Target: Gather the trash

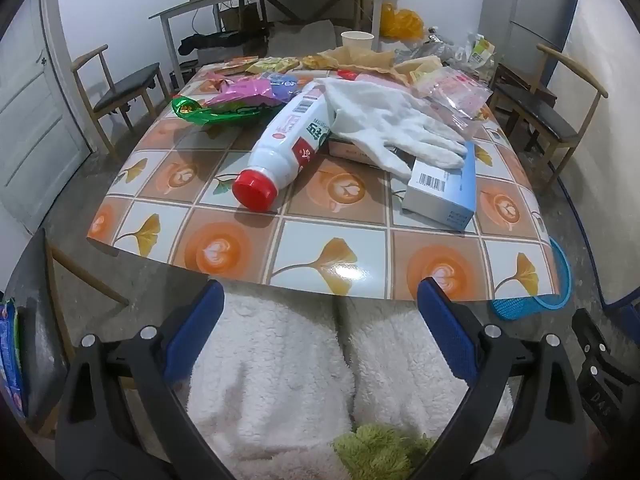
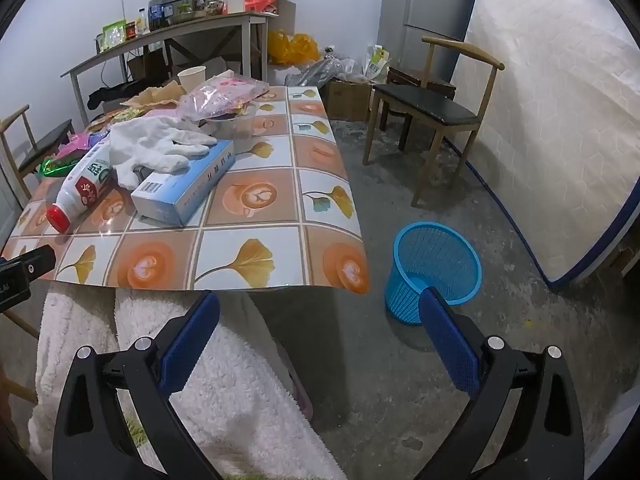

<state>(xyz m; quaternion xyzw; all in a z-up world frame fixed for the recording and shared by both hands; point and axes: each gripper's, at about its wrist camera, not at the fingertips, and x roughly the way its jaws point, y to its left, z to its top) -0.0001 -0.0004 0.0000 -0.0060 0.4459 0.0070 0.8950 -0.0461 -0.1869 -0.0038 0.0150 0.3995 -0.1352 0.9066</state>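
Trash lies on a table [image 1: 224,248] [image 2: 248,216] with a tiled cloth. A white bottle with a red cap [image 1: 288,140] [image 2: 80,188] lies on its side. A white glove [image 1: 384,120] [image 2: 156,144] rests over a blue and white box [image 1: 444,188] [image 2: 184,184]. Snack wrappers [image 1: 248,96], brown paper and a paper cup [image 1: 357,42] [image 2: 192,76] lie further back. A blue mesh bin [image 2: 434,264] [image 1: 532,300] stands on the floor right of the table. My left gripper [image 1: 320,300] and right gripper [image 2: 320,308] are both open and empty, below the table's near edge.
Wooden chairs stand at the left [image 1: 120,88] and right [image 2: 432,108] of the table. A cluttered side table [image 2: 168,36] stands at the back wall. A mattress [image 2: 552,120] leans at the right. The person's white fleece-clad legs [image 1: 304,376] are under both grippers.
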